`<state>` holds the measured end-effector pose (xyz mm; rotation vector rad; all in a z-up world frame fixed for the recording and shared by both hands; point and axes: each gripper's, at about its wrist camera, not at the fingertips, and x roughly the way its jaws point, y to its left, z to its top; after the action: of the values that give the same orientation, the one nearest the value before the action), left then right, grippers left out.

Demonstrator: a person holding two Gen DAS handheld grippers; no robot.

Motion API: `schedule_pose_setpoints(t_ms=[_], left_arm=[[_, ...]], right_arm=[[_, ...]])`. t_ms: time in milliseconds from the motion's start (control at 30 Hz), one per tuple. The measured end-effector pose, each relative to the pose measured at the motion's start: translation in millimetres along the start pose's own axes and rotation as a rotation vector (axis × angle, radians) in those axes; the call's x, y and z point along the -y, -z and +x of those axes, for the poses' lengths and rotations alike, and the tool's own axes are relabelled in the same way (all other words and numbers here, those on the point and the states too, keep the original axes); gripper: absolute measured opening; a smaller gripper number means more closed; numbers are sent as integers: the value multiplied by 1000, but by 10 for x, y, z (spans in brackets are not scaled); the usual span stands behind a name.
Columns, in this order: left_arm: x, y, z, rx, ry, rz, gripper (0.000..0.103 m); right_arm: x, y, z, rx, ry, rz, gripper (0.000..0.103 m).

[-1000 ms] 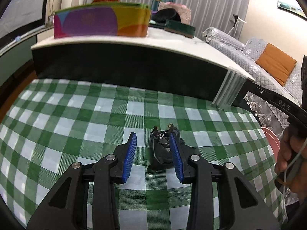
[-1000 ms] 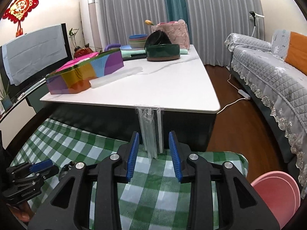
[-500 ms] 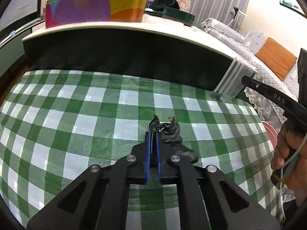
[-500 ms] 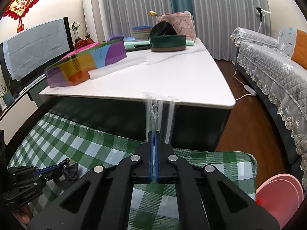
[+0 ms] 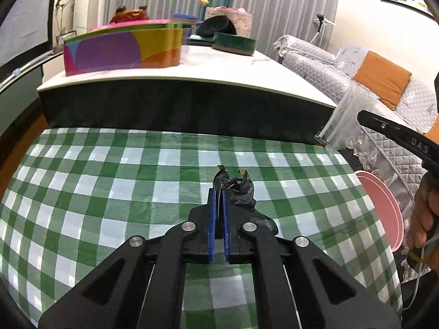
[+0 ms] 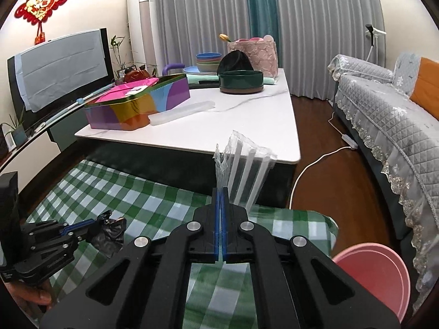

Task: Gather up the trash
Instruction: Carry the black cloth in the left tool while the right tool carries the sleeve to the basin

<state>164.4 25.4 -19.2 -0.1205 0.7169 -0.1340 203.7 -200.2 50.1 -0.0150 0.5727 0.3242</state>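
- Left tongs (image 5: 218, 192) clamped on a crumpled black wrapper (image 5: 238, 189), held just above the green-and-white checked cloth (image 5: 109, 186).
- Right tongs (image 6: 221, 192) clamped on a clear ribbed plastic package (image 6: 244, 170), at the cloth's far right corner.
- White counter (image 6: 247, 126) stands beyond the cloth; it carries a multicoloured tin (image 6: 137, 104) and a dark green round tin (image 6: 241, 82).
- Pink bin (image 6: 376, 277) on the floor, right of the cloth.
- Quilted grey sofa (image 6: 384, 104) at right; grey curtains (image 6: 205, 13) at the far wall.

A green-and-white checked cloth (image 5: 109, 181), a crumpled black wrapper (image 5: 238, 189), a pink bin (image 6: 378, 277), blue-padded black tools.
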Motion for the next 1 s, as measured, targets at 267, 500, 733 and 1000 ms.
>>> schedule_pose_setpoints(t_ms=[267,500,733,1000], left_arm=[[167,-22,-261,44,21,33,5],[329,-38,-463,80,41,48,5],[504,-8,-571,97,45,83,5],[712,25,-618,104,62,108,5]], right_arm=[[41,-104,-563,26,-4,5,1],[30,-18,-966,51,2,-42,1],[162,216,-1109,59,23,-22,1],[391,373,-1244,60,58,10,1]])
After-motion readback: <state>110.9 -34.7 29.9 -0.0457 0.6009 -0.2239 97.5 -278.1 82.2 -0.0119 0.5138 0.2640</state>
